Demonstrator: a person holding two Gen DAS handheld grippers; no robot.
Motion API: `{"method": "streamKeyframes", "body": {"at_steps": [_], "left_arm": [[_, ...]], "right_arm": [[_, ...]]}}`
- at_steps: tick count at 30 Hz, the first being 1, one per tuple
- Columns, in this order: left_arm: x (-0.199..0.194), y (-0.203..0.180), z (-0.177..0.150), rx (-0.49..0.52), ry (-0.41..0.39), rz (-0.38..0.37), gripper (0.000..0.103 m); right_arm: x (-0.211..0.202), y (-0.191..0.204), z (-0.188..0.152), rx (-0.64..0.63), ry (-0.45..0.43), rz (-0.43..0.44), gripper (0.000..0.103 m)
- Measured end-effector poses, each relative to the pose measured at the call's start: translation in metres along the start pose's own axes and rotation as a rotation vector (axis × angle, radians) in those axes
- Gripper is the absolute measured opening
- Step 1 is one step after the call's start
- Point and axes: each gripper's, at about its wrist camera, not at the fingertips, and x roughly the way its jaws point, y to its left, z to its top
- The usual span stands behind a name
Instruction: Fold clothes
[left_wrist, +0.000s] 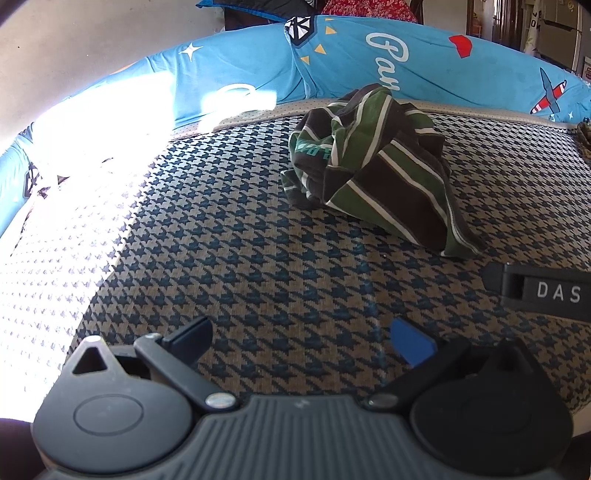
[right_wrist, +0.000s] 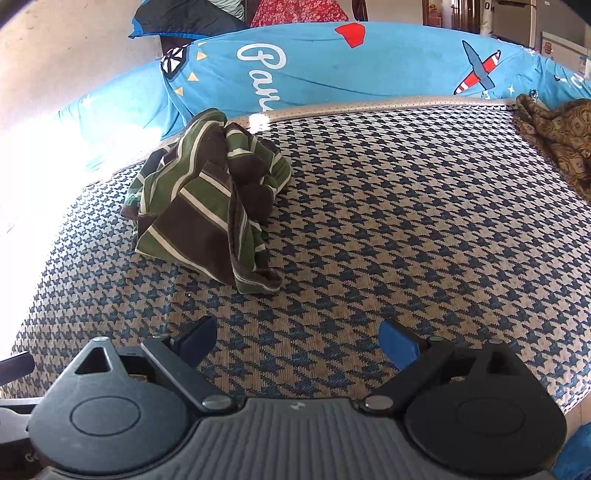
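Note:
A crumpled garment with green, brown and white stripes (left_wrist: 373, 170) lies in a heap on the houndstooth bed surface (left_wrist: 236, 251), ahead and to the right in the left wrist view. The same striped garment (right_wrist: 210, 199) sits ahead and to the left in the right wrist view. My left gripper (left_wrist: 301, 339) is open over the bare mattress, well short of the heap, with nothing between its fingers. My right gripper (right_wrist: 297, 341) is open too, also apart from the garment and empty. Part of the other gripper (left_wrist: 543, 291), marked "DAS", shows at the right edge of the left wrist view.
A blue printed cover with planes and lettering (right_wrist: 332, 70) runs along the far edge of the bed. A brown patterned cloth (right_wrist: 557, 136) lies at the far right. Bright sunlight washes out the left side (left_wrist: 74, 155). Dark and red fabrics (right_wrist: 280, 11) hang behind.

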Motion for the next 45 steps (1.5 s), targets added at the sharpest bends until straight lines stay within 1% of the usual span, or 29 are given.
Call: {"method": "streamKeyframes", "body": {"at_steps": [18,28,35,40,45], "left_arm": [[0.006,0.009,0.007,-0.002,-0.003,0.005,0.103],[0.008,0.01,0.007,-0.013,0.0,0.005,0.103],[0.004,0.011,0.009,-0.027,-0.006,0.011,0.103],[0.004,0.005,0.012,-0.01,-0.011,0.014,0.103],[0.006,-0.002,0.019,0.02,-0.012,-0.006,0.103]], "right_arm": [[0.001,0.014,0.002,-0.024,-0.002,0.005,0.095],[0.001,0.019,0.001,-0.049,-0.002,-0.016,0.095],[0.001,0.019,0.001,-0.051,-0.002,-0.015,0.095],[0.002,0.017,0.001,-0.041,-0.001,-0.01,0.095],[0.001,0.014,0.004,-0.033,-0.004,-0.01,0.095]]}}
